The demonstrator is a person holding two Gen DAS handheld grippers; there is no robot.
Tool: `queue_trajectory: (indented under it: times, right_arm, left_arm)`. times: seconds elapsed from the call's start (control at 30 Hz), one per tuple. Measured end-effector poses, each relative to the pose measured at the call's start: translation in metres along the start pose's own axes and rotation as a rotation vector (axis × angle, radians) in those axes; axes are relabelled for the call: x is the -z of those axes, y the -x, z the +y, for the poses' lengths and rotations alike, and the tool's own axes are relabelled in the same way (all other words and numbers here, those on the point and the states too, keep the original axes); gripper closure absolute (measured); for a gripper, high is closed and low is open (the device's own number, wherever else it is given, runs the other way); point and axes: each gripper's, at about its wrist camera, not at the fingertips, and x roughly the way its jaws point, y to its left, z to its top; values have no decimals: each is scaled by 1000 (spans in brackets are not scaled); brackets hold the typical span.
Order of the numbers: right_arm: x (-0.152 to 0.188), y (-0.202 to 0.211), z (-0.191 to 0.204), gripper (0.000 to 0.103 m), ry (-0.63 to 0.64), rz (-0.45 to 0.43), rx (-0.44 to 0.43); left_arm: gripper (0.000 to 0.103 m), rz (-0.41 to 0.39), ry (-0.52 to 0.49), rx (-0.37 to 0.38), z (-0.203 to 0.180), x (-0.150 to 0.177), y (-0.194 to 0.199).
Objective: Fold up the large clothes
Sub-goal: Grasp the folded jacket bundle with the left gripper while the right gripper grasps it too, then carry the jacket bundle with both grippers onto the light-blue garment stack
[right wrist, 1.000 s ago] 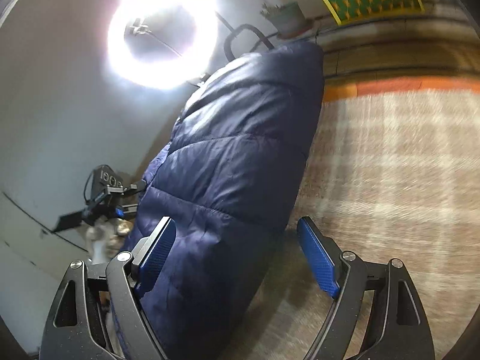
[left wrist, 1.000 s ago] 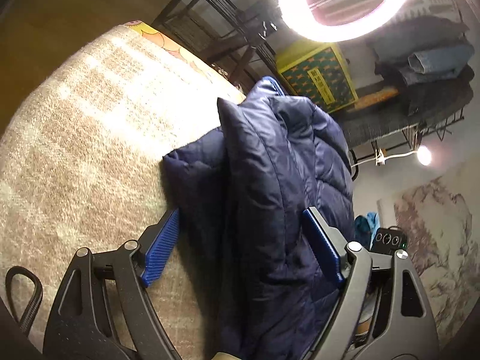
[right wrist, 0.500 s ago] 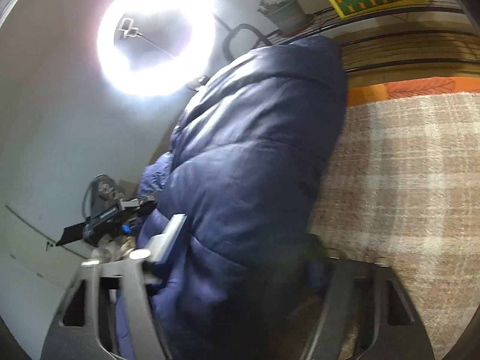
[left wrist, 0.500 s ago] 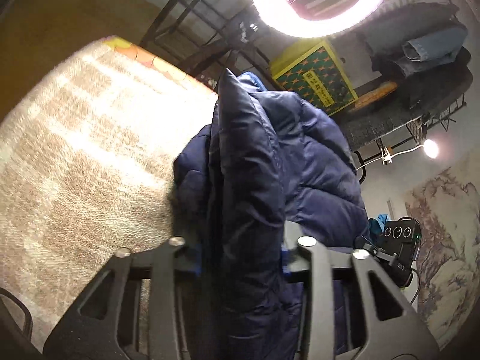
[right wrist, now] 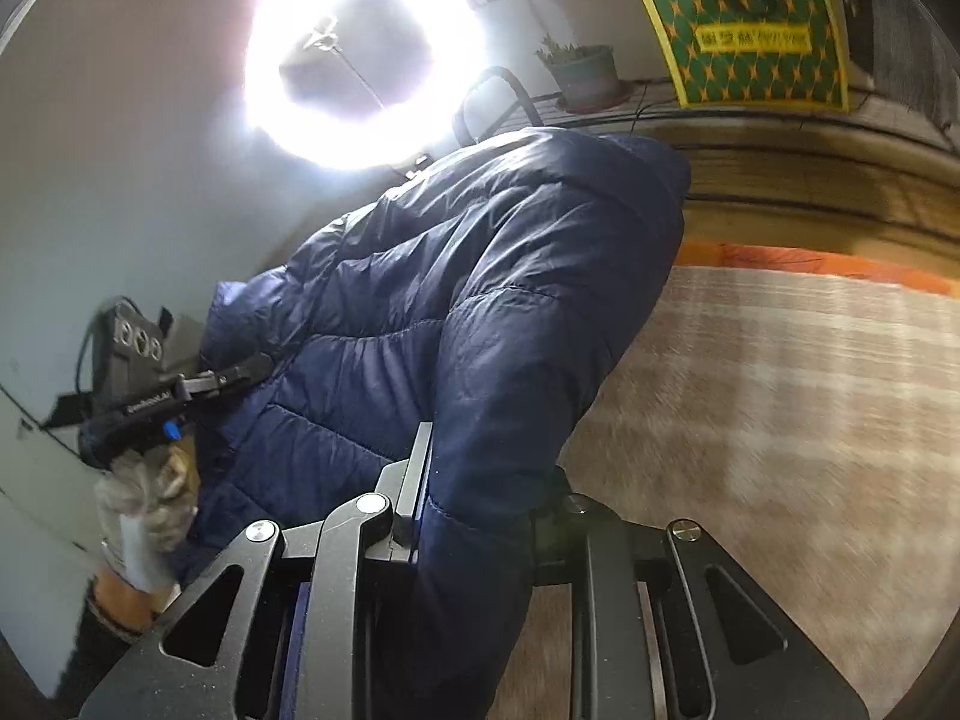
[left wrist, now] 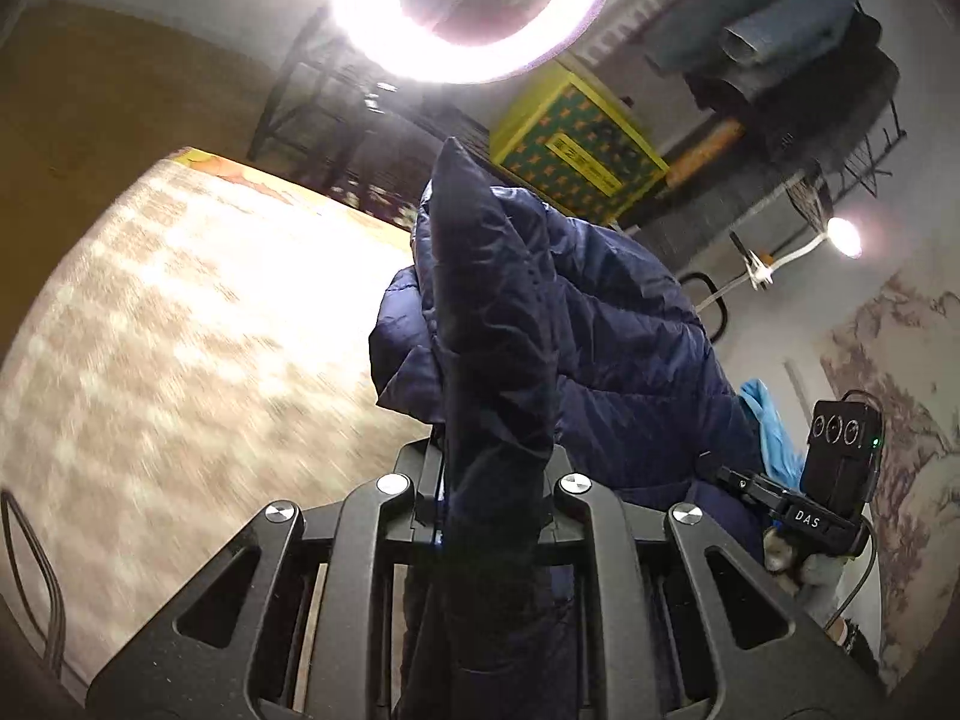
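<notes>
beige plaid rug (left wrist: 180,330) w/ orange edge, navy jacket (left wrist: 612,348) partly on it.

This looks like a lived-in room at home, rigged for filming: a beige checked shaggy rug (left wrist: 180,348) underfoot, a bright ring lamp (left wrist: 468,6) overhead, a black wire rack (left wrist: 840,138) piled with folded clothes, a green-and-yellow patterned box (left wrist: 576,150), a small potted plant (right wrist: 585,75).

Right gripper (right wrist: 480,516) clamped on a fold of the navy puffer jacket (right wrist: 480,300), above the beige rug (right wrist: 780,390); ring light (right wrist: 360,66) behind.
</notes>
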Motion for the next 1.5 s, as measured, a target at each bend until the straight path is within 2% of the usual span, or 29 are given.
queue_trajectory:
  times: [0.1,0.3,0.53,0.67,0.97,1.17,1.5]
  right_arm:
    - [13,29,11,83,31,-9,39]
    - [46,109,17,83,60,-39,97]
    - [73,205,5,84,50,-94,154]
    - [84,253,-11,84,37,-127,184]
    - [100,346,-70,84,19,-175,295]
    - [98,394,-124,84,-6,-206,381]
    - [83,435,-201,85,-19,-258,513]
  left_arm:
    - [88,16,-57,-11,-34,21,14]
    - [88,47,-99,38,-97,53,39]
    - [88,87,-202,86,-192,82,56]
    - [88,107,-261,120,-246,99,52]
    - [89,158,-342,199,-357,125,-4]
    - [89,180,-393,236,-432,131,-65]
    - [89,185,-445,264,-513,131,-157]
